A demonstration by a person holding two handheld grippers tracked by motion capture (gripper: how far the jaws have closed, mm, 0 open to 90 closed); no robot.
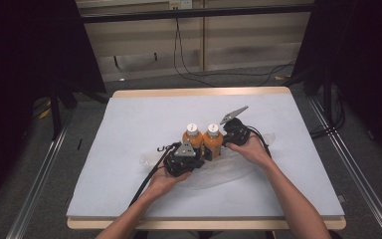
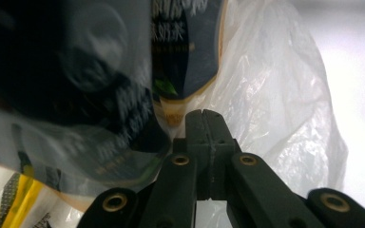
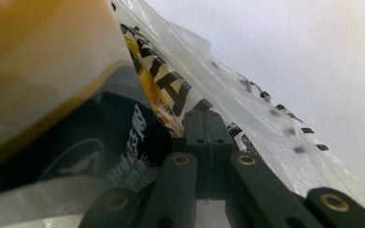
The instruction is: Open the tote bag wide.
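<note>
Two orange bottles (image 1: 192, 138) (image 1: 213, 138) with white caps stand side by side at the middle of the table, with a clear plastic bag (image 1: 219, 174) around their bases. My left gripper (image 1: 197, 155) is low at the left bottle's near side. Its jaws are shut, and its tip (image 2: 203, 113) lies against the bag (image 2: 275, 95) under a dark bottle label (image 2: 185, 47). My right gripper (image 1: 225, 141) is at the right bottle's right side. It is also shut, and its tip (image 3: 203, 114) touches the printed bag film (image 3: 209, 80) beside the orange bottle (image 3: 38, 57). I see no film pinched between either pair of jaws.
A pale mat (image 1: 144, 114) covers the wooden table. Cables (image 1: 194, 74) lie on the floor beyond the far edge. Dark stands (image 1: 59, 99) rise at the left and right of the table. A black cable (image 1: 146, 181) trails from the left gripper toward the front edge.
</note>
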